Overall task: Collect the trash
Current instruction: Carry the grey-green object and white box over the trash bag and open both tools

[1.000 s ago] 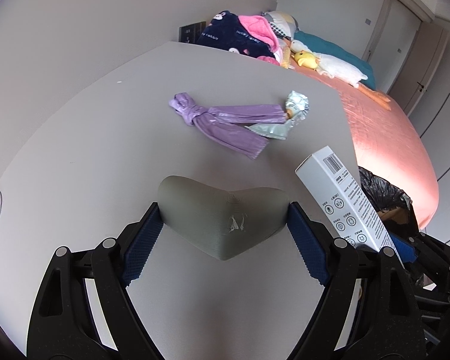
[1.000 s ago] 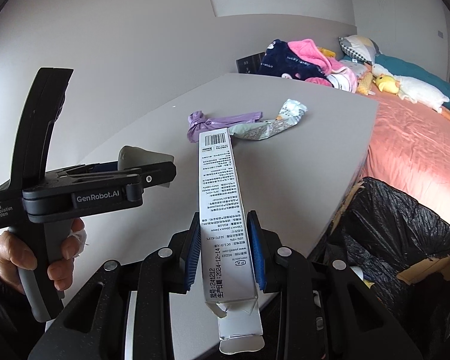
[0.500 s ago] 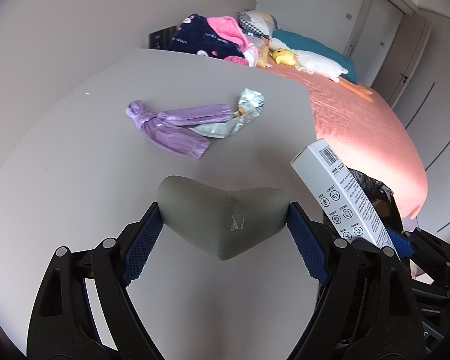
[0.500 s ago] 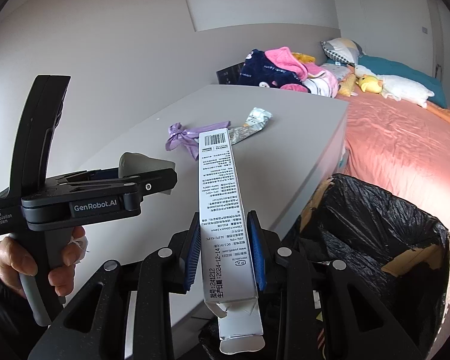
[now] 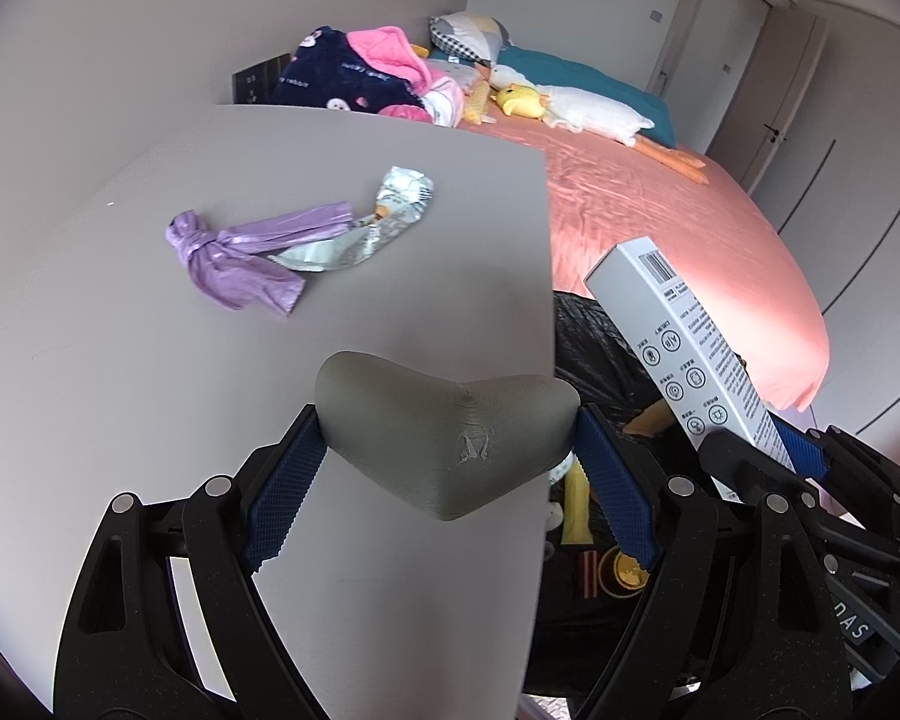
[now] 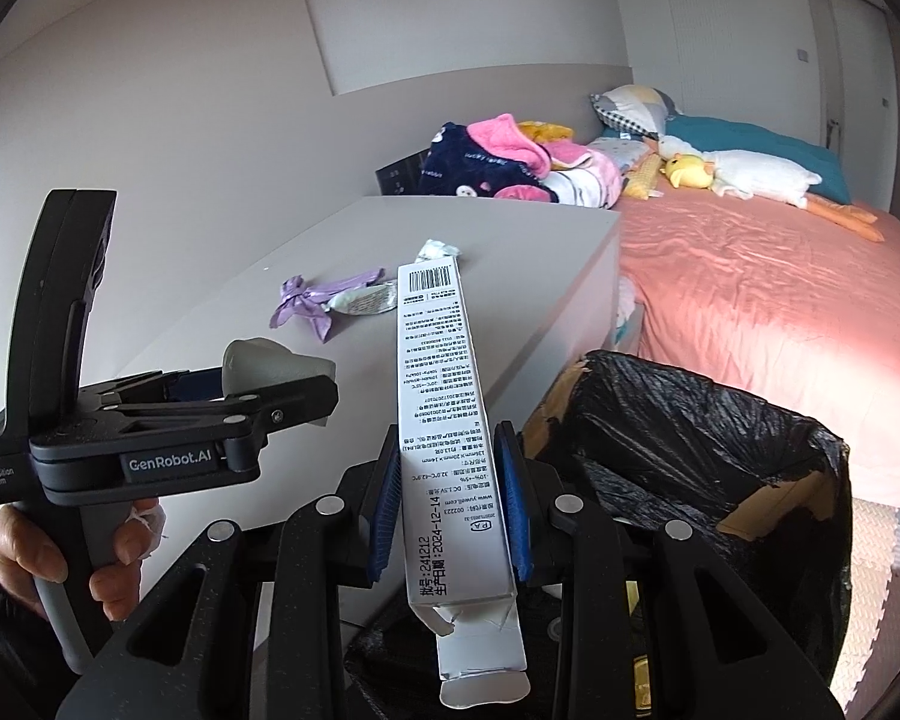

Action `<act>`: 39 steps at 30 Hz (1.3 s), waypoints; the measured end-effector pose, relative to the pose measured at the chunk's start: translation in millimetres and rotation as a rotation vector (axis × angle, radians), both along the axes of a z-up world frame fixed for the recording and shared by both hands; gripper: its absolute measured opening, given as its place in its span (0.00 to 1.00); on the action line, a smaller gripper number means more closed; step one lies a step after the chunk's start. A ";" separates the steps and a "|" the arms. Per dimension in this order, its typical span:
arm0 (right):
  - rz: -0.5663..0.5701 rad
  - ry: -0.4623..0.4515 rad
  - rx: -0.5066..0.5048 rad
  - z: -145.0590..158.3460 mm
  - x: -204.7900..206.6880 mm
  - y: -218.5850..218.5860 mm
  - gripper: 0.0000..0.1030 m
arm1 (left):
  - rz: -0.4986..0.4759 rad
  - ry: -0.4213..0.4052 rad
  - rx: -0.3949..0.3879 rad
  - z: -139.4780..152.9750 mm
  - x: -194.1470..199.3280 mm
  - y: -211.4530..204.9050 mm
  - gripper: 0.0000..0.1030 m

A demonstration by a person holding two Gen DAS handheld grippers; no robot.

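The left gripper (image 6: pixel 282 372) bears "GenRobot.AI" in white on its side and "Data Acquisition System" in small print on its rear block. The white box (image 6: pixel 444 420) carries a barcode near its top, dense print too small to read, and "241212" with the date "2024-12-14" near its lower end.

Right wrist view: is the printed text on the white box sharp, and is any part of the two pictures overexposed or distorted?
Right wrist view: print on the white box is sharp; the pink bedsheet glares bright at right. Left wrist view: the same sheet washes out near its edge; the grey table edges bow from fisheye; corners are dark in both views.
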State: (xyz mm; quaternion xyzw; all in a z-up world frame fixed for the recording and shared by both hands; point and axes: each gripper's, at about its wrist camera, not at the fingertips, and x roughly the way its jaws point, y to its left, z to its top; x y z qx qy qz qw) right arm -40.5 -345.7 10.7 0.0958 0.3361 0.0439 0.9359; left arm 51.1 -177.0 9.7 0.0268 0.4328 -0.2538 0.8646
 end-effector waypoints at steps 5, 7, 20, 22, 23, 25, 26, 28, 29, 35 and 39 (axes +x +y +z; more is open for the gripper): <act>-0.035 -0.006 0.000 1.8 -7.8 -14.7 0.31 | -0.034 -0.004 0.001 2.2 -4.2 -14.8 0.79; -0.051 -0.008 0.003 2.6 -10.2 -21.9 0.31 | -0.046 -0.006 0.002 3.3 -5.2 -20.7 0.79; -0.144 -0.021 0.001 6.5 -23.7 -53.6 0.31 | -0.124 -0.004 -0.006 2.7 -11.2 -54.6 0.79; -0.158 -0.022 0.001 6.5 -26.1 -58.2 0.31 | -0.138 -0.003 -0.007 2.6 -12.4 -60.0 0.79; -0.165 -0.023 0.001 6.4 -27.2 -60.6 0.31 | -0.145 -0.002 -0.007 2.4 -12.9 -62.6 0.79; -0.180 -0.023 0.003 6.0 -28.7 -66.2 0.31 | -0.160 -0.001 -0.006 1.2 -14.7 -68.1 0.79; -0.188 -0.024 0.004 6.0 -30.3 -68.5 0.31 | -0.168 0.000 -0.006 0.8 -15.3 -70.8 0.79; -0.203 -0.026 0.005 6.4 -32.8 -73.8 0.31 | -0.185 0.002 -0.005 -0.5 -16.3 -77.0 0.79; -0.210 -0.027 0.005 6.5 -34.2 -76.6 0.31 | -0.194 0.003 -0.003 -1.2 -17.4 -80.5 0.79; -0.248 -0.025 0.006 6.4 -39.8 -91.4 0.31 | -0.239 0.005 -0.003 -1.6 -24.4 -96.2 0.79; -0.275 -0.022 0.005 5.3 -45.0 -102.1 0.31 | -0.269 0.004 -0.001 -1.9 -31.8 -103.3 0.79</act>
